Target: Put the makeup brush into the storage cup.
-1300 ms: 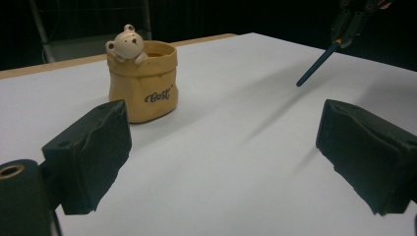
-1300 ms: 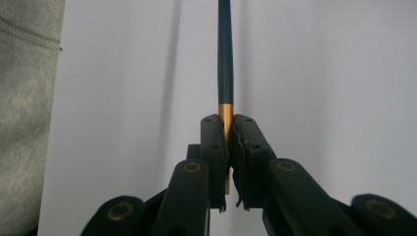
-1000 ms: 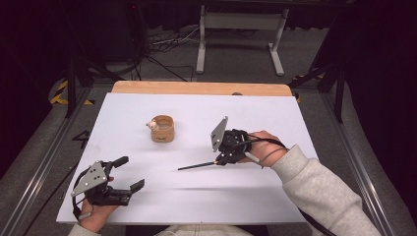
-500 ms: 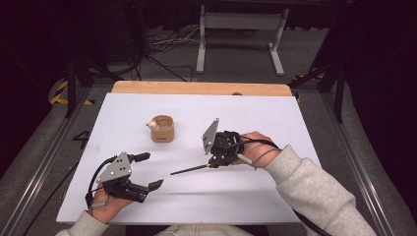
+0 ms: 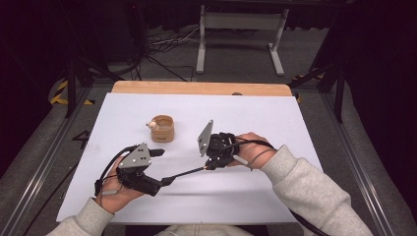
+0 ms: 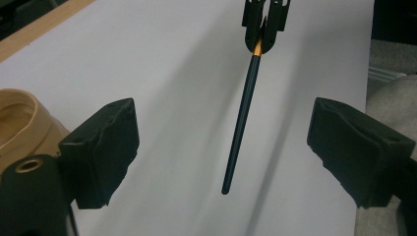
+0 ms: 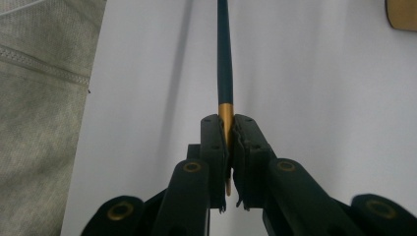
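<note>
Item: brush (image 5: 189,171), dark slim handle with a gold ferrule, lying mid-frame in the high view and pointing lower left, off the white sheet. Your right gripper (image 5: 216,160) has its jaws clamped on the ferrule end; the right gripper view shows the pads pinching the gold band (image 7: 225,112), the handle (image 7: 224,54) running straight up the frame. Your left gripper (image 5: 158,167), lower left of centre, has jaws standing wide apart; they have just been closing a little, with nothing pressed between them. In the left gripper view the free end of the handle (image 6: 239,130) hangs between the two pads (image 6: 101,150) without touching either. Progress, as judged: the brush is lifted and offered across, and the left gripper is lined up on the free end; the hand-over grip is not yet made, and the right release is left to do. The cup (image 5: 162,129), tan, sits above and left of centre on the table (image 5: 275,118), well apart from the brush; its contents are too small to tell. View notes: the left gripper view gives the gap on each side of the handle and the cup (image 6: 22,125) at its left edge; the right gripper view gives the pinch itself and your grey sleeve (image 7: 42,98) at its left; the high view alone gives both hands in relation to each other.
</note>
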Tool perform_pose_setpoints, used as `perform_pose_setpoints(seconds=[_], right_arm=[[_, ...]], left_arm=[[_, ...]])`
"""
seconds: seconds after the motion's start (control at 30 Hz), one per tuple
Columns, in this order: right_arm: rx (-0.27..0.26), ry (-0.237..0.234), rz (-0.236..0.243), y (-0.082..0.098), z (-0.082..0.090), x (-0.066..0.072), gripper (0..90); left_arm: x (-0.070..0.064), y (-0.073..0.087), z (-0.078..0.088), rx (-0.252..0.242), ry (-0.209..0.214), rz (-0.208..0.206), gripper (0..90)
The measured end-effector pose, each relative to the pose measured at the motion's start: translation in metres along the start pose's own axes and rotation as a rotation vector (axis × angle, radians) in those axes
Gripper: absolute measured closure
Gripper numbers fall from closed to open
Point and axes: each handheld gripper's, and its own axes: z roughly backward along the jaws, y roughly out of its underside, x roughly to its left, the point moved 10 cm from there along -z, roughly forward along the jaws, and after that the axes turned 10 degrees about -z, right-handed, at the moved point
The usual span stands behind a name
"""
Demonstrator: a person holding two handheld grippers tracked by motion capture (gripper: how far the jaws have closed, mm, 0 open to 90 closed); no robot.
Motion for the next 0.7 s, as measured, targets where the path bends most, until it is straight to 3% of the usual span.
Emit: perform_pose_setpoints(seconds=[0.1,0.3,0.7], right_arm=[[-0.003,-0.002,0.004,-0.001,-0.002,0.0,84.4],[0.002,-0.003,0.002,-0.002,-0.004,0.0,84.4],[-0.003,-0.01,-0.001,-0.004,-0.008,0.0,84.3]], left_arm=[[0.0,-0.003,-0.003,0.02,0.01,-0.007,14.3],[-0.001,-0.01,-0.012,0.108,0.044,-0.037,14.9],[-0.002,-0.011,-0.022,0.263,0.09,-0.03,13.6]])
